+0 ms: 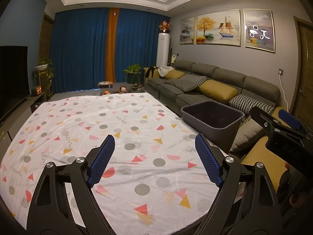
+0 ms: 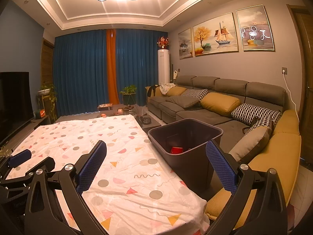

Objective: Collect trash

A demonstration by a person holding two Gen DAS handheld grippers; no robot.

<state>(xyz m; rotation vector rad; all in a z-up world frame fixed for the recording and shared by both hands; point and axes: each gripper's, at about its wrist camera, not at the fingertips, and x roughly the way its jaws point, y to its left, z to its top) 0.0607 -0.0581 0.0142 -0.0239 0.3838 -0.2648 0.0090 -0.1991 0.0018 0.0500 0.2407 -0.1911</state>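
Observation:
A dark grey trash bin stands at the right edge of the table, beside the sofa. A red piece of trash lies at its bottom in the right wrist view. The table wears a white cloth printed with triangles and dots. My left gripper hovers over the cloth, open, nothing between its blue pads. My right gripper is open too, its right finger in front of the bin. Each gripper shows in the other's view: the right gripper at right, the left gripper at left.
A grey sofa with yellow and patterned cushions runs along the right wall. A TV stands at left. Beyond the table sit a low coffee table with small items, potted plants and blue curtains.

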